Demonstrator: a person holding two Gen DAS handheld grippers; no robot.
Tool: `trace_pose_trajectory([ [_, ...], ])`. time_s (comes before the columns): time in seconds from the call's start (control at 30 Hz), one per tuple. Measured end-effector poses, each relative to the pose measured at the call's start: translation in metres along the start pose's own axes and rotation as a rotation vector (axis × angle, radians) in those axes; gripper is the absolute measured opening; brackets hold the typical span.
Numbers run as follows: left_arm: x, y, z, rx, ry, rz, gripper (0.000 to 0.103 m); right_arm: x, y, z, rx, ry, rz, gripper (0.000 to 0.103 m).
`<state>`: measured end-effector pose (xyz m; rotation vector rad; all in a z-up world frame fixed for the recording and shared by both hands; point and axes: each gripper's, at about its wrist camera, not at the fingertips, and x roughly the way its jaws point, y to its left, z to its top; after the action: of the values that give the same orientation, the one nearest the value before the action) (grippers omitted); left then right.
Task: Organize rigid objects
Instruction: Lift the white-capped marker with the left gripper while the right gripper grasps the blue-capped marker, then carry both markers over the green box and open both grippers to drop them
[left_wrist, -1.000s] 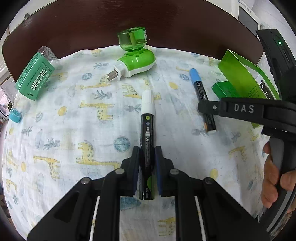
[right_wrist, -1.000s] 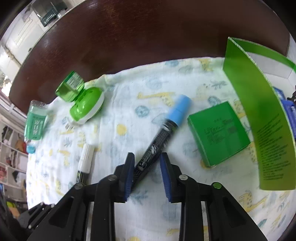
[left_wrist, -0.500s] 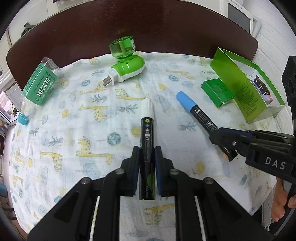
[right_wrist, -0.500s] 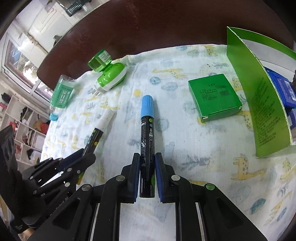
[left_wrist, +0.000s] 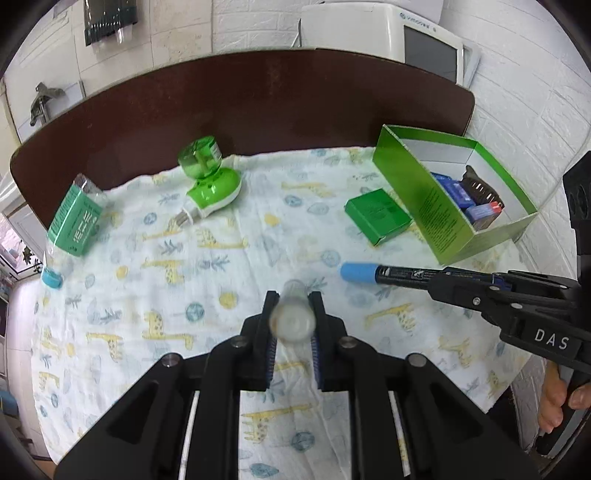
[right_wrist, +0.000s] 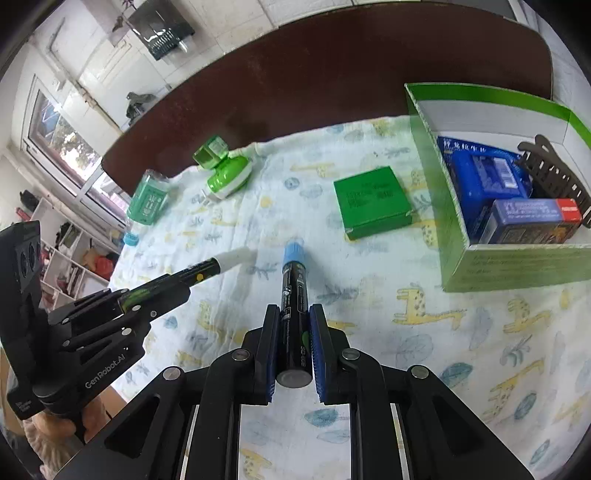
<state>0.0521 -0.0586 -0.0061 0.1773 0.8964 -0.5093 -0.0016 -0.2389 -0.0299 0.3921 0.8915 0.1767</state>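
My left gripper (left_wrist: 291, 306) is shut on a black marker with a white cap (left_wrist: 291, 321), which hangs above the cloth and shows end-on and blurred. In the right wrist view the same marker (right_wrist: 218, 264) sticks out of the left gripper (right_wrist: 162, 291) at the left. My right gripper (right_wrist: 293, 317) is shut on a black marker with a blue cap (right_wrist: 293, 295), also off the cloth. The left wrist view shows that blue-capped marker (left_wrist: 391, 274) pointing left out of the right gripper (left_wrist: 439, 284). An open green box (right_wrist: 517, 266) stands to the right.
A giraffe-print cloth (left_wrist: 221, 258) covers the dark brown table (left_wrist: 258, 99). On it lie a small green box (right_wrist: 371, 206), a green plug-in vaporiser (left_wrist: 210, 188), a green-labelled bottle (left_wrist: 75, 225) and a blue cap (left_wrist: 51, 277). Inside the open green box (left_wrist: 436, 206) are blue packets and a dark clip.
The right gripper's jaws closed on the blue-capped marker and lifted it. The left gripper rose with the white-capped marker, which now tilts towards its camera. Both views have pulled back from the cloth.
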Motion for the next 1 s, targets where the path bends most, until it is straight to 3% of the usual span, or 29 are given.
trace_pose_trajectory([
  [0.23,-0.02,-0.036,0.039,0.075,-0.074,-0.014,0.014,-0.042,-0.014,0.016,0.013,-0.118,-0.009,0.018],
  [0.63,-0.027,-0.126,0.101,0.215,-0.134,-0.116,0.014,-0.117,-0.074,0.043,0.121,-0.309,-0.062,0.018],
  [0.83,-0.015,-0.171,0.132,0.279,-0.133,-0.166,0.014,-0.155,-0.107,0.055,0.178,-0.418,-0.198,0.018],
  [1.0,0.005,-0.199,0.15,0.301,-0.098,-0.195,0.014,-0.161,-0.138,0.061,0.223,-0.426,-0.291,0.018],
])
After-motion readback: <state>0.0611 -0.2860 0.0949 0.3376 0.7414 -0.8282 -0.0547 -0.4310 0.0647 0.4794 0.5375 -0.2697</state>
